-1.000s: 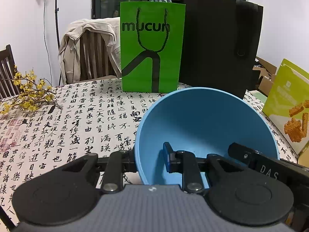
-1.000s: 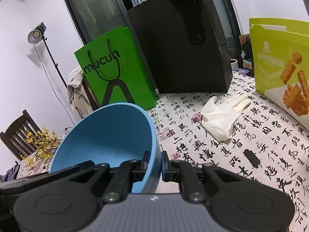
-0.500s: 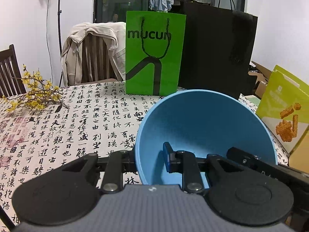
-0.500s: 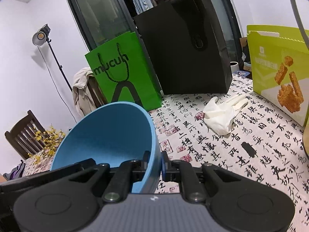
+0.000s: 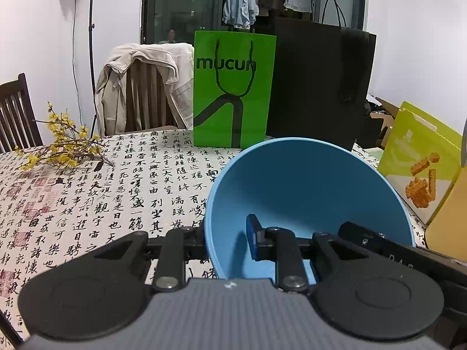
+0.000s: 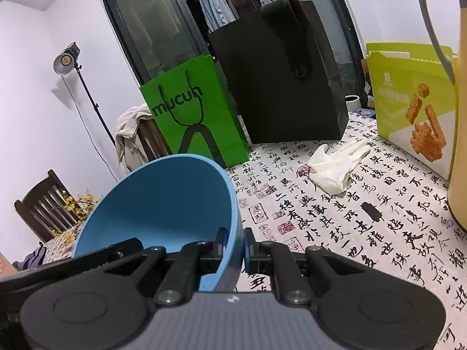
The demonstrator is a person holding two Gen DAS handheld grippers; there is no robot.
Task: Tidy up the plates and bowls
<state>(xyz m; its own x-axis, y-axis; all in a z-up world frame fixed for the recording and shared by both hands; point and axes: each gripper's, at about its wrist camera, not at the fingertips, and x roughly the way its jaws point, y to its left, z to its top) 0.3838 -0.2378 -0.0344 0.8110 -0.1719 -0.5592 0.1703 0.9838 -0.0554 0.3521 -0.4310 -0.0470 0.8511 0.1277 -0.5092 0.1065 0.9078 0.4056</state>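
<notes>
Calligraphy-print cloth table (image 5: 87, 204) carried a glossy green paper bag (image 5: 233, 87). Nearer than the bag, a smooth round blue plastic bowl (image 5: 306, 180) hung tilted, left gripper (image 5: 226, 237) and right gripper (image 6: 235, 242) both clamped on opposite rim walls.

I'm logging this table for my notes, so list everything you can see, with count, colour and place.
bowl: one, blue, held tilted above the table
tablecloth: one, white with black script, on the table
paper bag: one, green, far side
tall bag: one, black, beside the green one
snack box: one, yellow-green, right side
glove: one, white, on the cloth
flower sprig: one, yellow, left side
jacket: one, beige, over a chair
left gripper: black, clamping the bowl's rim
right gripper: black, clamping the rim
</notes>
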